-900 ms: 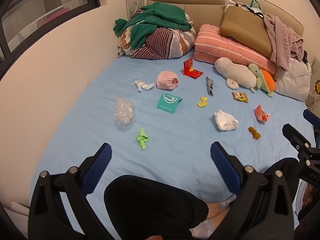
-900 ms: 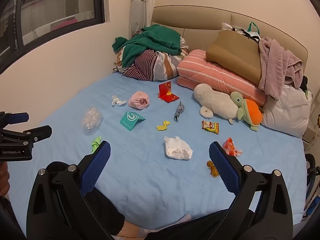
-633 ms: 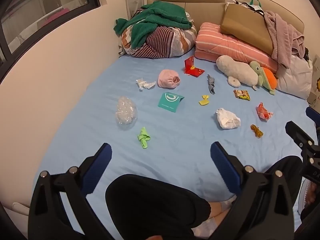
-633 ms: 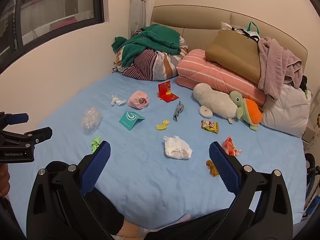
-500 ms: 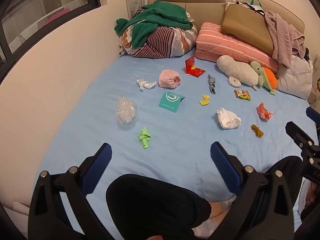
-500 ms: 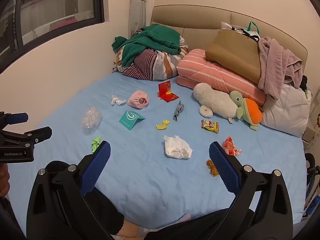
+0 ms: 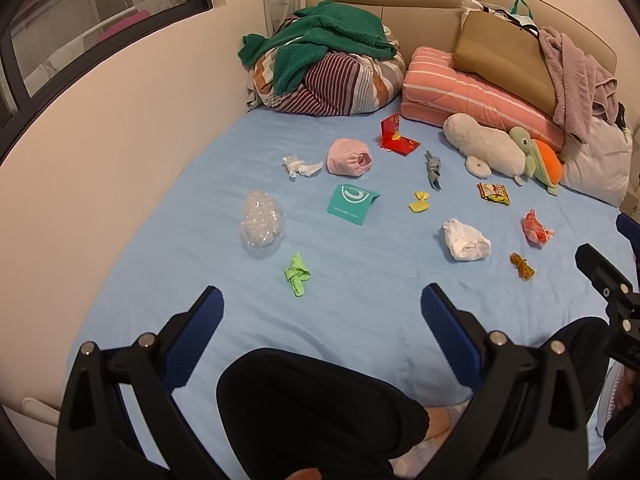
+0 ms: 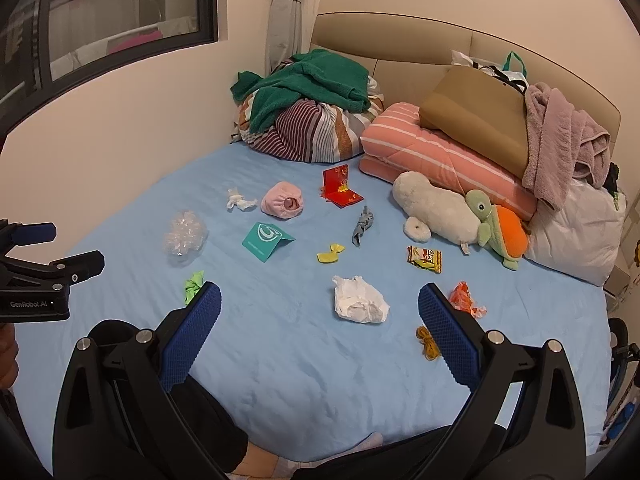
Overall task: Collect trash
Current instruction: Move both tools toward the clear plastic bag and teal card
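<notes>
Several pieces of trash lie scattered on the blue bed sheet: a green wrapper, a crumpled clear plastic bag, a white crumpled paper, a teal card, a yellow wrapper, a red wrapper and a brown scrap. My left gripper is open and empty above the near edge of the bed. My right gripper is open and empty, with the white paper between its fingers' line of sight.
A pile of bedding, a pink striped quilt, a tan bag and plush toys line the headboard. A wall and window stand on the left. The person's dark-clothed knee is below the left gripper.
Both views have shifted only slightly; the left gripper has drifted a little. Both grippers stay open and nothing on the bed has moved.
</notes>
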`<move>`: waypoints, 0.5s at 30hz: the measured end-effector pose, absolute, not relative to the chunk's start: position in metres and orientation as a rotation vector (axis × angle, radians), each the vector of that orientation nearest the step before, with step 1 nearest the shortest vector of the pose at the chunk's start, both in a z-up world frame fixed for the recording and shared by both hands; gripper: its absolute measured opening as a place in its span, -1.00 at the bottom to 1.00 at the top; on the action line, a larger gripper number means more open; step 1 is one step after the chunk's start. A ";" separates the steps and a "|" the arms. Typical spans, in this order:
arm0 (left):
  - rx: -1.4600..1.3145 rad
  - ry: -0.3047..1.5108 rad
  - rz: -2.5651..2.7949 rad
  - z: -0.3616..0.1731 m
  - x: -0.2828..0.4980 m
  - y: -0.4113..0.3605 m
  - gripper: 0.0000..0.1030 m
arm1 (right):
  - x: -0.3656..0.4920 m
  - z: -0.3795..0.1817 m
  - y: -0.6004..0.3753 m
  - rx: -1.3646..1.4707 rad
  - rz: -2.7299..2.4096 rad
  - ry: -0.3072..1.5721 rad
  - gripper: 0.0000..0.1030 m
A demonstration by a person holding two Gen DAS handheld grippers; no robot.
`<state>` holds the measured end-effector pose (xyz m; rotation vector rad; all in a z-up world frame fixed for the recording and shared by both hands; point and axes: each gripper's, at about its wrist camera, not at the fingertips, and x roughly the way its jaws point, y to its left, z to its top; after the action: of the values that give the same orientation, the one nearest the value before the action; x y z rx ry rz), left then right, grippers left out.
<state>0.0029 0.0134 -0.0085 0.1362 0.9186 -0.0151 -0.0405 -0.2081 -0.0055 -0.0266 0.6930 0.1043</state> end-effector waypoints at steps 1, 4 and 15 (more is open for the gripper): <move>0.134 0.918 -0.011 -0.009 0.004 0.015 0.92 | -0.039 -0.006 -0.207 -0.030 0.107 0.692 0.85; 0.126 0.917 0.000 -0.011 0.007 0.022 0.92 | -0.034 -0.007 -0.201 -0.041 0.121 0.691 0.85; 0.084 0.909 0.092 -0.029 0.034 0.063 0.92 | 0.010 -0.020 -0.153 -0.091 0.208 0.696 0.85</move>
<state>0.0337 0.0626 -0.0293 0.0842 0.9094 0.0917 0.0098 -0.1529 -0.0202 -0.0914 0.6964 0.2076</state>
